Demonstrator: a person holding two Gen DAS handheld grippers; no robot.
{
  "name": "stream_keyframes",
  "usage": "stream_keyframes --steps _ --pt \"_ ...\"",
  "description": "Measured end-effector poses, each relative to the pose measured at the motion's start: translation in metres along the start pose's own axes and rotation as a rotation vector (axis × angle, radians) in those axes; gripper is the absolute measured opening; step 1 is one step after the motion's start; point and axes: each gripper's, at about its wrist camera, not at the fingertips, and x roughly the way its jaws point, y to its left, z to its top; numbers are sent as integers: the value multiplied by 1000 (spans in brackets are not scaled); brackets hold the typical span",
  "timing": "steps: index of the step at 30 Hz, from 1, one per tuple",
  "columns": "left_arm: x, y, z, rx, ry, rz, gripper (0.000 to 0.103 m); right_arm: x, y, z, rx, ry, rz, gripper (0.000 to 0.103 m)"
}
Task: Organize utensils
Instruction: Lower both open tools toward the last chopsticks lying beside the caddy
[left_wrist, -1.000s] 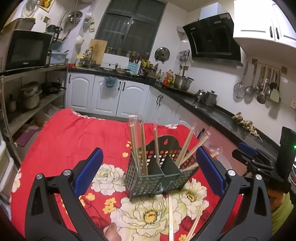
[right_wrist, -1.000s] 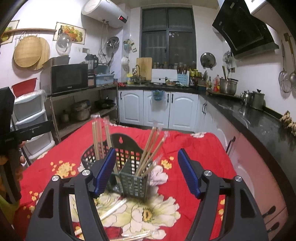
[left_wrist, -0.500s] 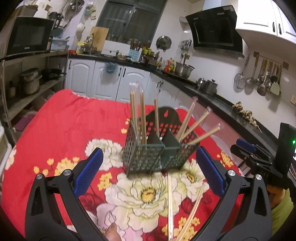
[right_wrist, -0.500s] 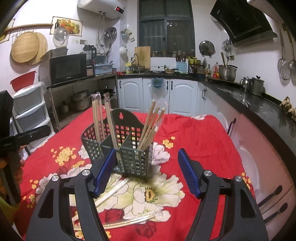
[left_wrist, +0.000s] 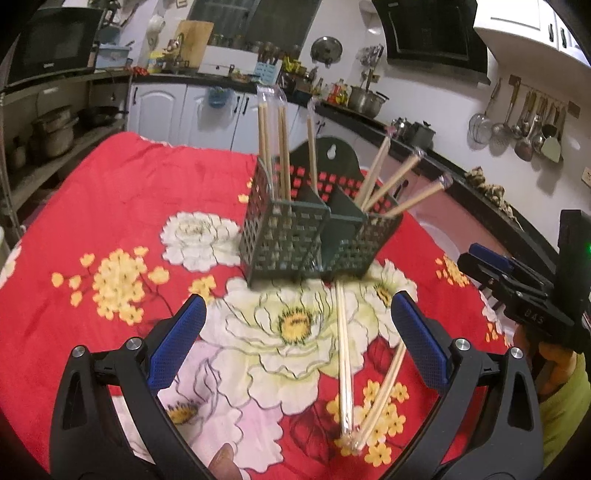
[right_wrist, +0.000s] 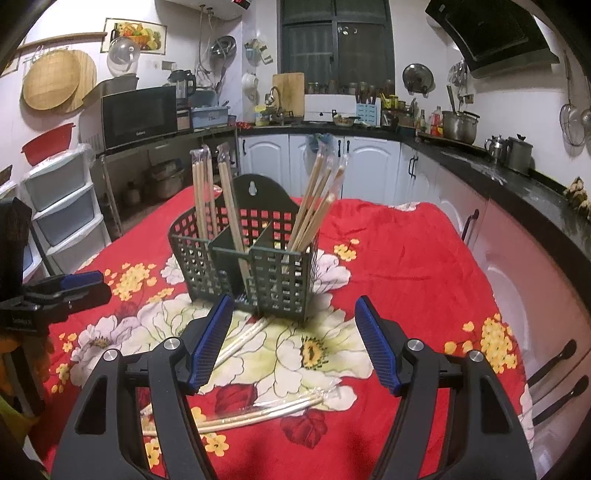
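A dark green slotted utensil basket (left_wrist: 314, 236) (right_wrist: 255, 266) stands on the red flowered tablecloth (left_wrist: 122, 206) (right_wrist: 406, 266). Several wrapped chopstick pairs stand in its compartments, some upright (left_wrist: 273, 147) (right_wrist: 203, 195) and some leaning (left_wrist: 399, 177) (right_wrist: 317, 199). More wrapped chopsticks (left_wrist: 347, 369) (right_wrist: 258, 410) lie loose on the cloth in front of the basket. My left gripper (left_wrist: 295, 343) is open and empty, above the cloth short of the basket. My right gripper (right_wrist: 295, 339) is open and empty, above the loose chopsticks.
The other gripper shows at the right edge of the left wrist view (left_wrist: 517, 288) and at the left edge of the right wrist view (right_wrist: 48, 295). A black kitchen counter (right_wrist: 517, 177) runs along the right. Shelves with a microwave (right_wrist: 140, 114) stand at the left.
Both grippers have pulled back and tilted down. The basket now sits farther off and more of the cloth and the loose chopsticks shows. Both stay open.
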Motion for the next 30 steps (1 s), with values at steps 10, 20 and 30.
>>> stream_keyframes --steps 10,20,30 --pt "12 -3 -31 -5 114 -45 92 17 -11 -29 16 83 -5 66" --pt "22 -12 -57 1 203 -98 83 36 -21 -55 60 182 25 57" --pt "32 -16 -77 -24 288 -157 56 59 -34 -66 137 246 30 56"
